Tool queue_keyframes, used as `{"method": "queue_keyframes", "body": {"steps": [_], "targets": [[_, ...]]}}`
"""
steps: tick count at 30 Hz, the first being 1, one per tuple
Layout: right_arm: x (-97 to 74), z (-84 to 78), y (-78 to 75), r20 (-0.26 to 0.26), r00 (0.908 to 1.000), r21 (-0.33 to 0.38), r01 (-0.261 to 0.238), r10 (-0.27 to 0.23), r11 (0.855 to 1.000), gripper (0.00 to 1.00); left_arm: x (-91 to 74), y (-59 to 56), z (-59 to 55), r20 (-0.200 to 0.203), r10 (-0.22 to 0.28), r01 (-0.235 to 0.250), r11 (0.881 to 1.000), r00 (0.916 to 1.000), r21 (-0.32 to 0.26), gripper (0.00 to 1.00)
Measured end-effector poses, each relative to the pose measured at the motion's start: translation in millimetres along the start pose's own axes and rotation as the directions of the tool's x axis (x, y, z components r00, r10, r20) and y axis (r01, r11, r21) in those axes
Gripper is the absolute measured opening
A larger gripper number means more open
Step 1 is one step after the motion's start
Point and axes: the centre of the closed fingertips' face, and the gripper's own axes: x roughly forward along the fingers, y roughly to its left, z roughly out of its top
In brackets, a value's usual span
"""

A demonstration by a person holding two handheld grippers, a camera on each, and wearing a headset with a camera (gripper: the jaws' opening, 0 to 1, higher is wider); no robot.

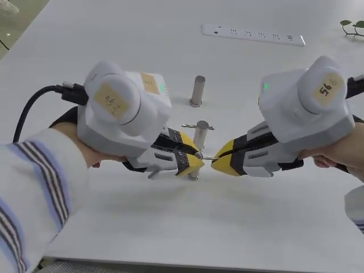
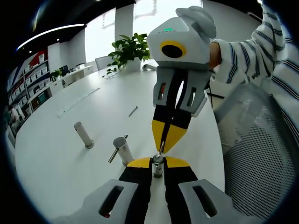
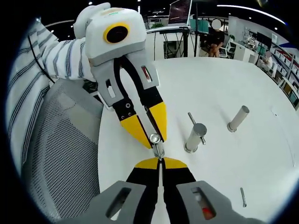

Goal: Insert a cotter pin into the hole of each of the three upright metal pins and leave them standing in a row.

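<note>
Three metal pins stand in a line on the white table [image 1: 114,40]. The far pin [image 1: 198,91] is bare. A cotter pin [image 1: 198,126] crosses the top of the middle pin [image 1: 200,135]. My left gripper [image 1: 194,161] is shut on the near pin [image 2: 158,166], holding it upright. Facing it tip to tip, my right gripper [image 1: 216,159] is shut on a thin cotter pin [image 3: 160,154], whose end touches the near pin's head [image 3: 155,138]. Whether it has entered the hole is hidden by the jaws.
A loose cotter pin [image 2: 133,111] lies farther out on the table. A white power strip [image 1: 253,34] runs along the far side. A grey mesh chair [image 3: 60,140] sits at the table's edge, and a potted plant [image 2: 128,49] stands at the table's end.
</note>
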Motion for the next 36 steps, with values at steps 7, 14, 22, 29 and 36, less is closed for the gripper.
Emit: {"method": "queue_keyframes", "body": {"steps": [7, 14, 22, 29, 36], "targets": [[6.3, 7.8, 2.1, 0.020, 0.9998, -0.105, 0.011, -0.009, 0.994, 0.00, 0.0, 0.1, 0.5, -0.005, 0.000, 0.000, 1.000, 1.0000, 0.006, 0.05], [-2.0, 7.8, 1.8, 0.042, 0.9991, -0.108, 0.017, -0.013, 0.994, 0.11, -0.9, -1.5, -0.1, -0.004, -0.003, 0.003, 1.000, 1.0000, 0.018, 0.05], [-8.7, 7.4, 0.3, 0.056, 0.9984, -0.090, 0.017, -0.012, 0.996, 0.00, -1.1, -2.3, -0.6, -0.005, -0.003, 0.003, 1.000, 1.0000, 0.020, 0.05], [-3.8, 9.0, 0.6, 0.051, 0.9985, -0.095, 0.022, -0.017, 0.995, 0.00, -0.2, -3.1, -0.9, -0.010, 0.001, -0.001, 1.000, 1.0000, 0.025, 0.05], [-3.0, 2.2, -6.3, 0.053, 0.9964, -0.088, 0.070, -0.066, 0.994, 0.06, 0.1, -3.2, 1.8, 0.005, 0.016, -0.016, 1.000, 0.9999, 0.022, 0.09]]}}
